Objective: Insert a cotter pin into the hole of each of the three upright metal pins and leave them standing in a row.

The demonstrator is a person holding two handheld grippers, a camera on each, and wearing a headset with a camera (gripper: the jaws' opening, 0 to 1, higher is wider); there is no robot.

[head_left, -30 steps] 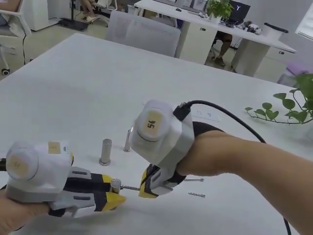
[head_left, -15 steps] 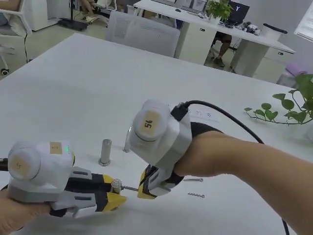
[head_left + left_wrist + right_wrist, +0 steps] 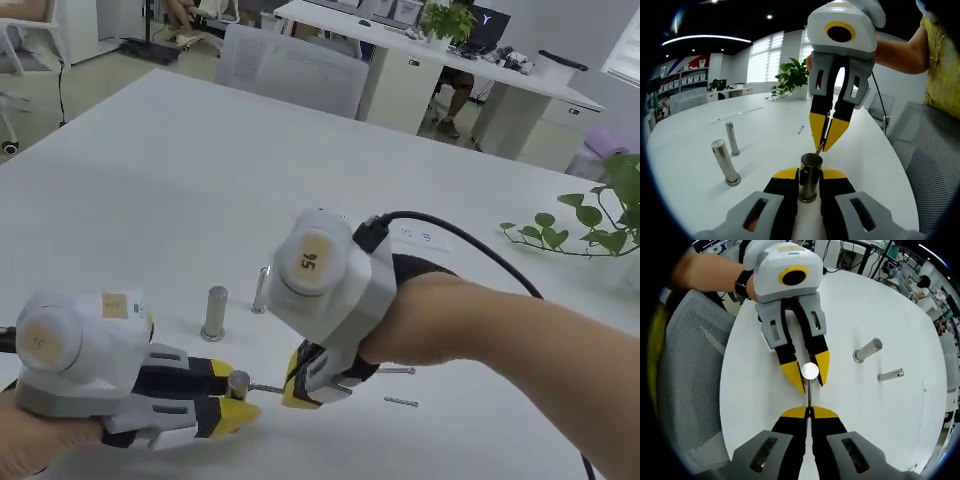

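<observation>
The left gripper (image 3: 810,175) is clamped on the held metal pin (image 3: 810,176), a short, silvery cylinder with a flat, round top and a small flange at its foot. The pin stands upright between the yellow-tipped jaws, low over the white table (image 3: 180,170) at its near edge. The right gripper (image 3: 809,412) faces it head-on, its jaws pinched together on the cotter pin (image 3: 809,394), a thin, grey sliver of metal. The cotter pin runs straight across the small gap and meets the held metal pin just under its top. Whether its tip is inside the hole cannot be made out.

Beside the grippers, apart from them, the thick pin (image 3: 215,312) and the thin pin (image 3: 261,290) stand upright on the table near each other, both silvery with flared bases. Two spare cotter pins (image 3: 398,369) lie flat on the table just past the right gripper.
</observation>
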